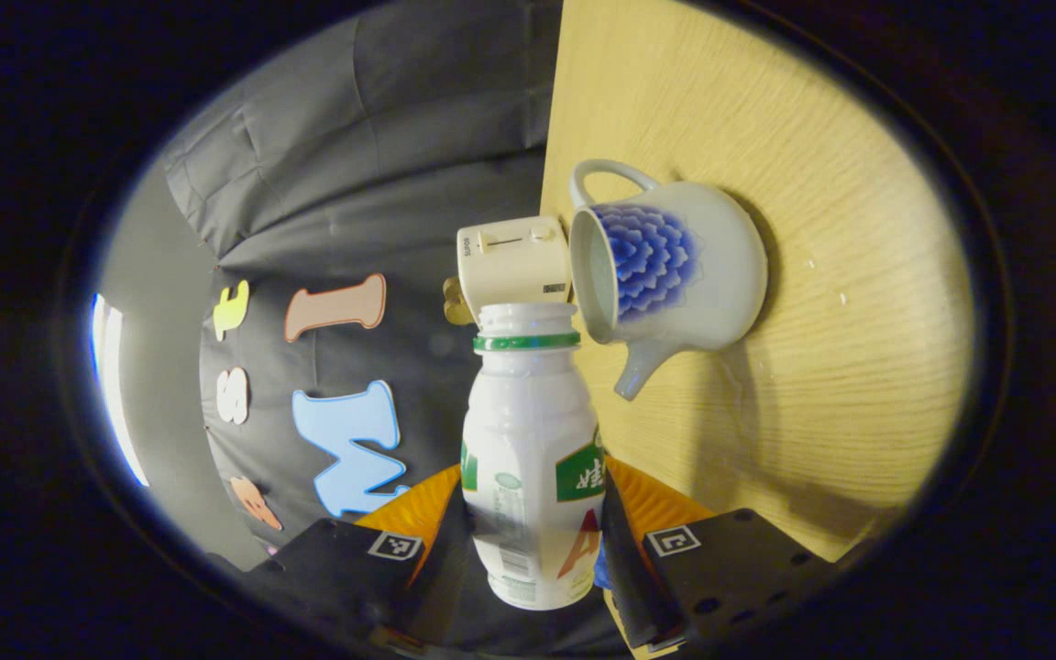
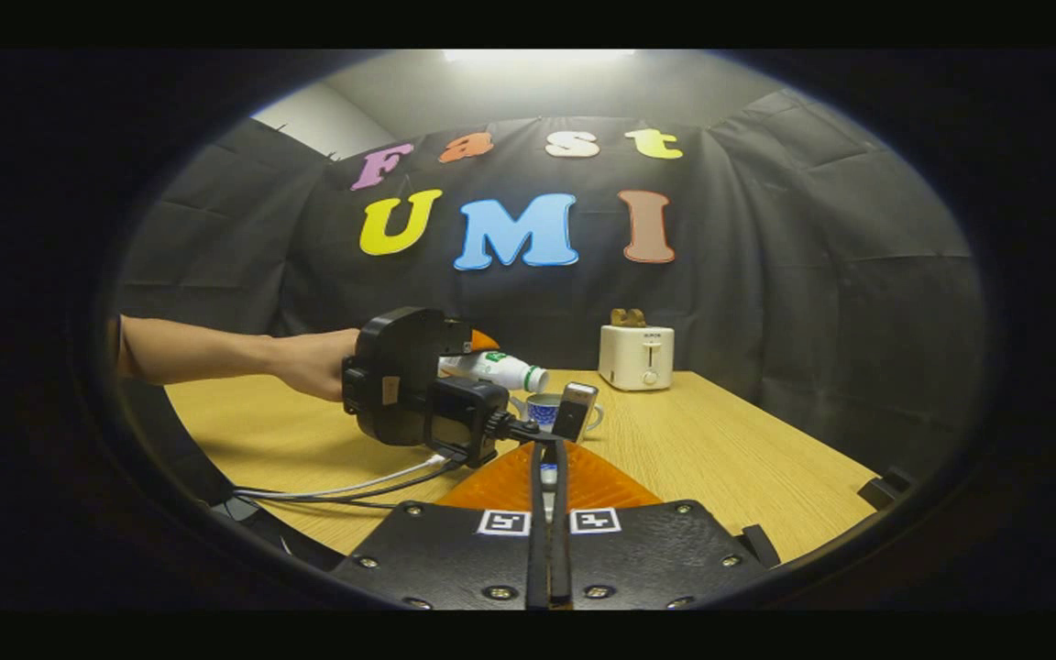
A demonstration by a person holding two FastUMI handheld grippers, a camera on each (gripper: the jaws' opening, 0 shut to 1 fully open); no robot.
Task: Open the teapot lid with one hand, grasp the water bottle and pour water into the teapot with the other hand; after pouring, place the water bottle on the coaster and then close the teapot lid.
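In the left gripper view, my left gripper (image 1: 533, 541) is shut on the white water bottle (image 1: 533, 440), one finger on each side of its body. The bottle has no cap, and its mouth lies close to the open rim of the white teapot (image 1: 675, 266) with the blue flower. In the right gripper view the bottle (image 2: 491, 368) lies almost level above the teapot (image 2: 546, 410), held by the left gripper (image 2: 418, 385) and a hand (image 2: 308, 362). My right gripper (image 2: 548, 458) is shut, with a small white and blue piece, apparently the teapot lid (image 2: 546, 474), between its fingers.
A cream toaster (image 2: 636, 357) holding a slice stands at the back of the wooden table (image 2: 720, 458), behind the teapot. Cables (image 2: 335, 490) trail from the left gripper over the table's near left edge. The toaster (image 1: 514, 261) also shows just beyond the bottle's mouth.
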